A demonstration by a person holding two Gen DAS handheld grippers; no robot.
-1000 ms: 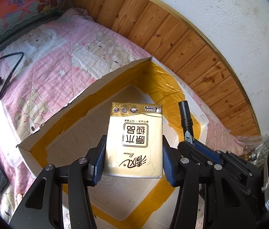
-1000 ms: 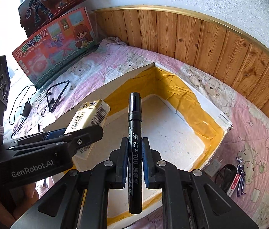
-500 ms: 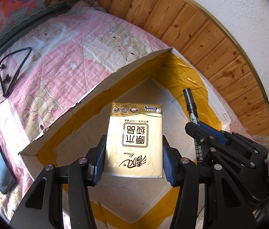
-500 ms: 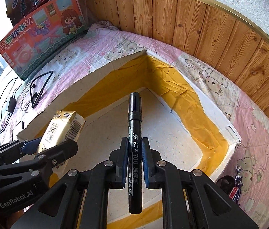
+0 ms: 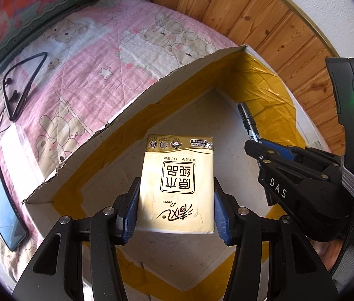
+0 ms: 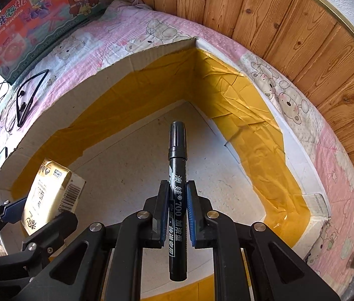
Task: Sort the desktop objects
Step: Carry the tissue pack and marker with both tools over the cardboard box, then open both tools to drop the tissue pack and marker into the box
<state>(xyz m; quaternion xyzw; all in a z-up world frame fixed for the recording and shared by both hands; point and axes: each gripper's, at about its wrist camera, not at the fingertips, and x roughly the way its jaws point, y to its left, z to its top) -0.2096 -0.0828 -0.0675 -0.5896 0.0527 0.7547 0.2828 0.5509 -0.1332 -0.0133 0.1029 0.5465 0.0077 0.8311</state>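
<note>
My left gripper [image 5: 175, 208] is shut on a gold tissue pack [image 5: 177, 183] and holds it over the open white cardboard box [image 5: 131, 110] lined with yellow tape. My right gripper [image 6: 177, 208] is shut on a black marker [image 6: 177, 175] that points forward over the box floor [image 6: 136, 165]. The right gripper and marker [image 5: 248, 123] show at the right of the left wrist view. The tissue pack [image 6: 49, 190] and left gripper show at the lower left of the right wrist view.
The box sits on a pink bear-print quilt [image 5: 81, 50]. A black neckband earphone [image 5: 23, 85] and a phone [image 5: 1, 203] lie left of the box. A toy box [image 6: 33, 12] leans at the back left. Wood panelling [image 6: 289, 25] stands behind.
Both grippers have moved forward and down over the box with their objects still held. The box interior now fills more of both views.
</note>
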